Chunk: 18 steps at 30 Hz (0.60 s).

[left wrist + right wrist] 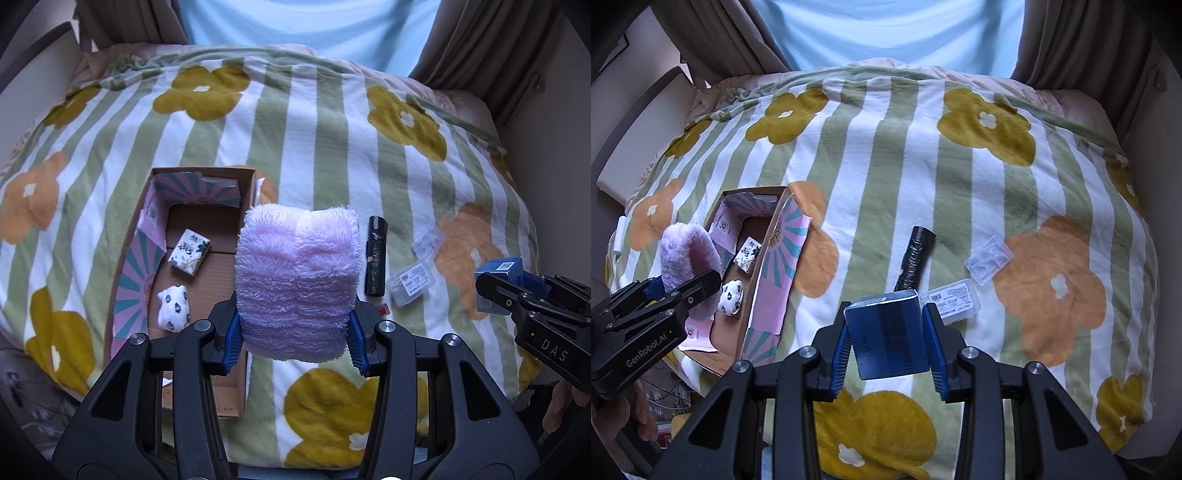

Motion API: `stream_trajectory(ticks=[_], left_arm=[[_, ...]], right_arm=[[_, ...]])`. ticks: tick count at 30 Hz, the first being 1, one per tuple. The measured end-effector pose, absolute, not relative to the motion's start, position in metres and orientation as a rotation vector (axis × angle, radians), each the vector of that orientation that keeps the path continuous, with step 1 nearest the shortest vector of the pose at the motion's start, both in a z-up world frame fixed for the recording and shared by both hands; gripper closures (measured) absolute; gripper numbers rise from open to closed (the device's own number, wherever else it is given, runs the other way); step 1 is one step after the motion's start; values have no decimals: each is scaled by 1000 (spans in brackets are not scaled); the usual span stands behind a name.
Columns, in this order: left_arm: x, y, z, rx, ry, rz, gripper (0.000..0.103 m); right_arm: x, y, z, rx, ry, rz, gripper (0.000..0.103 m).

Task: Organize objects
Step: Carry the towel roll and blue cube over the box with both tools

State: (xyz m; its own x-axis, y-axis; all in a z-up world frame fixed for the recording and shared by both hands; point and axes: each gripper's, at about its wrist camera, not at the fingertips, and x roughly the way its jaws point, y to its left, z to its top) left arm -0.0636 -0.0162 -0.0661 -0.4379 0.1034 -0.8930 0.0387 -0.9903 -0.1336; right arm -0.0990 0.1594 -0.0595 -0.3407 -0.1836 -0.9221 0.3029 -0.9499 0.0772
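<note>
cardboard box (207,280) lies open at left on the flowered striped blanket (325,155), holding a floral-print packet (189,252) and a white spotted sock bundle (173,307). left gripper (293,328) is clamped on a fluffy pink cloth (297,280), raised just beside the box. black roll (915,258) and two clear plastic cases (956,301) rest on the blanket. right gripper (888,349) is closed on a blue carton (886,336), held above the blanket.

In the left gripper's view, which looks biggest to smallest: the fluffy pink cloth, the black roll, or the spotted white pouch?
1. Fluffy pink cloth, though nearness to the camera inflates it.
2. Black roll.
3. Spotted white pouch, close to the roll in size.
</note>
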Motion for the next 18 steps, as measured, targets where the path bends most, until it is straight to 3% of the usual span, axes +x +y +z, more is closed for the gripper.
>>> stream_trajectory(ticks=[18], left_arm=[[-33, -120, -106, -1871, -520, 2741, 61]], right_arm=[[-136, 35, -84, 1493, 367, -2075, 69]])
